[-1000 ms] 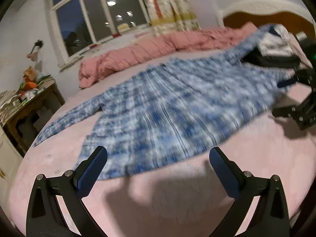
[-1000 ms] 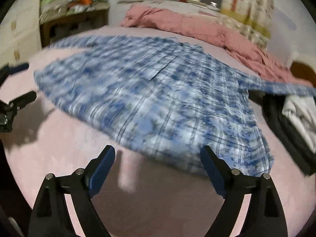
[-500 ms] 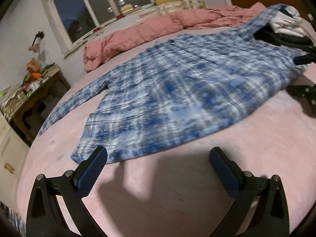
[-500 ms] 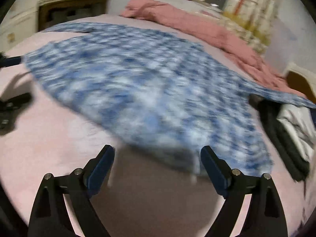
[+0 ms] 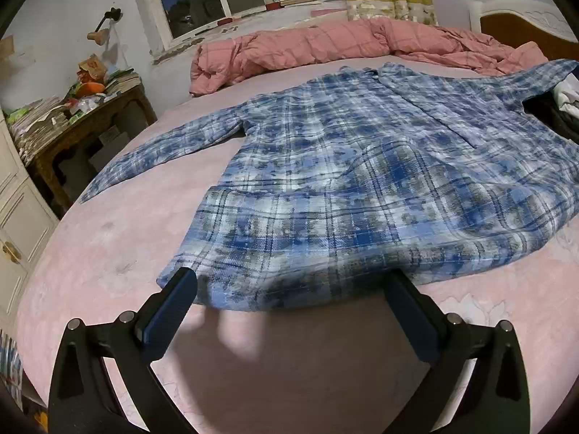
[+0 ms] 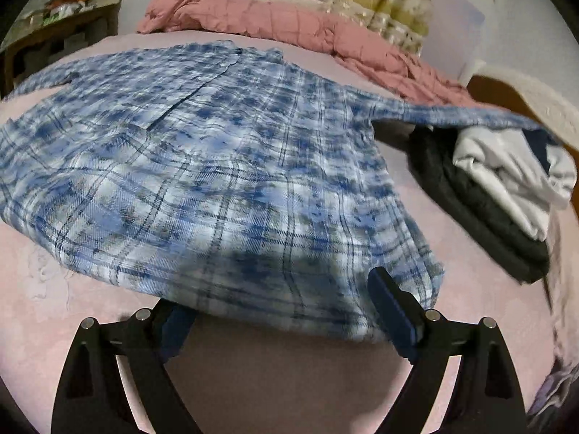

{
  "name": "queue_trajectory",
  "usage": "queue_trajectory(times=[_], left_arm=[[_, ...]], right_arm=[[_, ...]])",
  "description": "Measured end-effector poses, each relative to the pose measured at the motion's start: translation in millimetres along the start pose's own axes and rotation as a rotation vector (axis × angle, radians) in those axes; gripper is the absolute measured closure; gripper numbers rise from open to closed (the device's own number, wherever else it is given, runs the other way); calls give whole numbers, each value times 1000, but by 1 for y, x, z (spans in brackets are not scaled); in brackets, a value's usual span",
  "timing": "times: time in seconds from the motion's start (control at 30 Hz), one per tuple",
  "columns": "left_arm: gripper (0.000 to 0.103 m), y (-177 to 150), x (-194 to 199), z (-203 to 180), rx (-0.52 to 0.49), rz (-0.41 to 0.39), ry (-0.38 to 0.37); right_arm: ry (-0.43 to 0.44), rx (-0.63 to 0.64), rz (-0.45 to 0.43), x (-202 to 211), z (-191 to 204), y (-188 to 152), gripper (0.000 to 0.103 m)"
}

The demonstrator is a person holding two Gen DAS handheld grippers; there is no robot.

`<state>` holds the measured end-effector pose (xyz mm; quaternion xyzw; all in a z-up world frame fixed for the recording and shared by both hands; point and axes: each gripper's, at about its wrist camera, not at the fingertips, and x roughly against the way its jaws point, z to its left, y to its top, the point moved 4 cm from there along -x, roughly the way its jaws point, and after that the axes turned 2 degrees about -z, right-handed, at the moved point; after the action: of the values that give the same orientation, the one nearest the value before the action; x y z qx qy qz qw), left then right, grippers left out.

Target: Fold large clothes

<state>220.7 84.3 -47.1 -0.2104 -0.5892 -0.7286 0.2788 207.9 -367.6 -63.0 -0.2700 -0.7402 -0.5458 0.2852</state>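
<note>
A large blue and white plaid shirt (image 5: pixel 362 166) lies spread flat on the pink bed sheet (image 5: pixel 108 253), sleeves out to both sides. My left gripper (image 5: pixel 289 289) is open, its fingertips at the shirt's near hem close to the left corner, with the hem edge lying between them. In the right wrist view the shirt (image 6: pixel 217 166) fills the middle. My right gripper (image 6: pixel 278 303) is open at the hem near the right corner. The cloth edge covers the tip of its left finger, and its right finger (image 6: pixel 387 296) lies over the cloth.
A rolled pink quilt (image 5: pixel 325 43) lies along the far side of the bed. A pile of dark and white clothes (image 6: pixel 499 188) sits at the right, under the shirt's sleeve. A cluttered wooden side table (image 5: pixel 83 123) and a white cabinet (image 5: pixel 14 209) stand at the left.
Both grippers have moved in toward the shirt's near hem, which now reaches their fingertips. Each gripper has dropped out of the other's view. The jaws stay wide.
</note>
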Motion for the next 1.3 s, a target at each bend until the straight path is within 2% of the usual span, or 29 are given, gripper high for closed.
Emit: queue_trajectory(times=[0.1,0.3,0.4,0.5,0.57,0.6,0.7,0.77,0.83,0.87,0.93,1.0,1.03,1.07,1.1,1.13,1.17,1.2,1.23,1.3], left_arm=[[0,0,0,5,12,2,14],[0,-2,0,24,64,10,45],[0,-3,9,32,87,8,21],[0,-9,26,36,130,10,-75],[0,-20,36,37,225,36,-200],[0,-25,39,37,278,45,-244],[1,-39,46,37,429,66,-364],[4,-39,41,34,501,93,-464],[10,-32,30,31,534,130,-544],[11,-27,23,32,554,140,-549],[15,-21,13,35,581,157,-555],[15,-14,2,38,587,162,-567],[19,-9,-6,36,549,168,-563],[27,-5,-11,38,518,172,-522],[51,-1,-15,41,518,182,-451],[70,3,-16,43,529,191,-419],[79,6,-17,44,537,187,-440],[97,10,-17,46,542,182,-469],[99,15,-18,48,545,177,-468],[100,25,-18,51,560,164,-474]], right_arm=[[17,-22,5,0,-6,0,13],[-6,-59,9,1,-22,0,13],[-16,-76,35,-7,-28,-1,13],[-37,-55,6,3,-25,-2,13],[-17,-53,-14,13,-25,-5,13],[19,-78,-30,20,-27,-10,13],[227,-245,-34,31,-37,-32,13],[441,-378,-79,41,-41,-41,13],[568,-446,-91,42,-42,-38,13],[589,-463,-77,38,-40,-37,15],[560,-528,7,17,-41,-40,25],[546,-572,24,9,-44,-40,34],[534,-570,14,9,-45,-37,39],[506,-559,4,9,-45,-33,43],[460,-544,7,5,-44,-29,46],[437,-538,13,1,-44,-26,60],[426,-529,18,-2,-43,-22,80],[424,-518,20,-4,-43,-18,89],[415,-507,14,-6,-44,-13,96],[401,-479,-35,-1,-49,-1,97]])
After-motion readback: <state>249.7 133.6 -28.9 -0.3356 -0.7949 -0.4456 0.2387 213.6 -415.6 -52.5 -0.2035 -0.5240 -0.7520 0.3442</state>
